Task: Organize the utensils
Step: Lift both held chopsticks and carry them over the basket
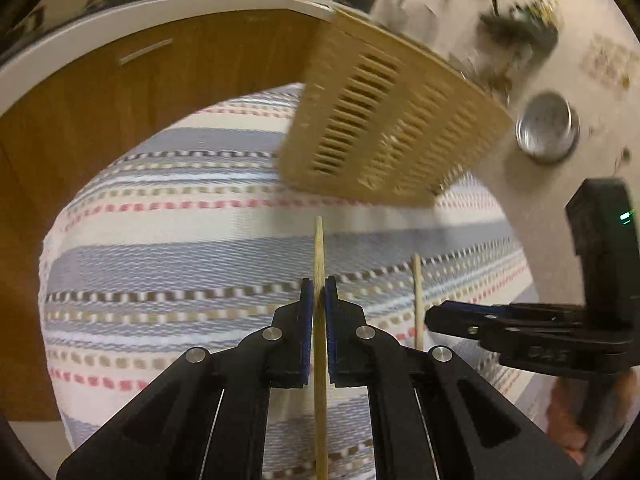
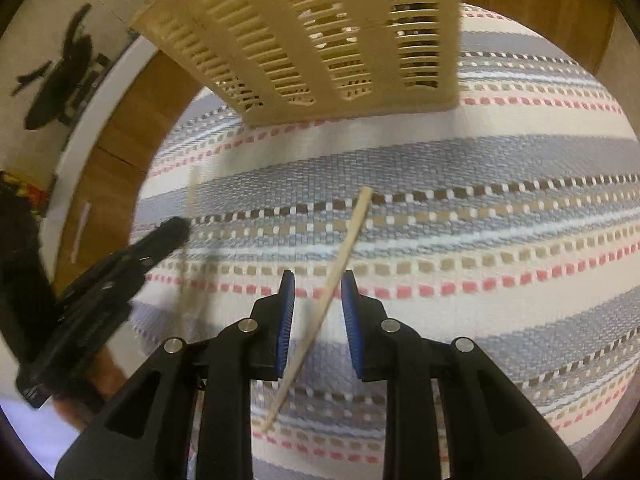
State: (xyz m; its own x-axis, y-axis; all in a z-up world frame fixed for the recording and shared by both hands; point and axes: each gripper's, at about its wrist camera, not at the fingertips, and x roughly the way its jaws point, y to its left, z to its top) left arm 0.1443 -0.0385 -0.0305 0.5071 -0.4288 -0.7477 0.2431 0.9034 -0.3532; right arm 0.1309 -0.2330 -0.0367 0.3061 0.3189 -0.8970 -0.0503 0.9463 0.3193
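Clearly, two chopsticks show, one per gripper. The left gripper (image 1: 319, 296) pinches a chopstick (image 1: 319, 256) between its pads, tip jutting ahead. The right gripper (image 2: 318, 300) has a second chopstick (image 2: 344, 248) slanting through its part-spread jaws; contact cannot be told. One slatted basket (image 2: 320, 40) lies beyond both. Only the left view shows a metal tin (image 1: 547, 127).

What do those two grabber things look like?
Each hand-held gripper, left and right, is black plastic with angular arms, round silver pins at the joints and ridged blue pads inside the fingers. The right one's body carries a small green light.
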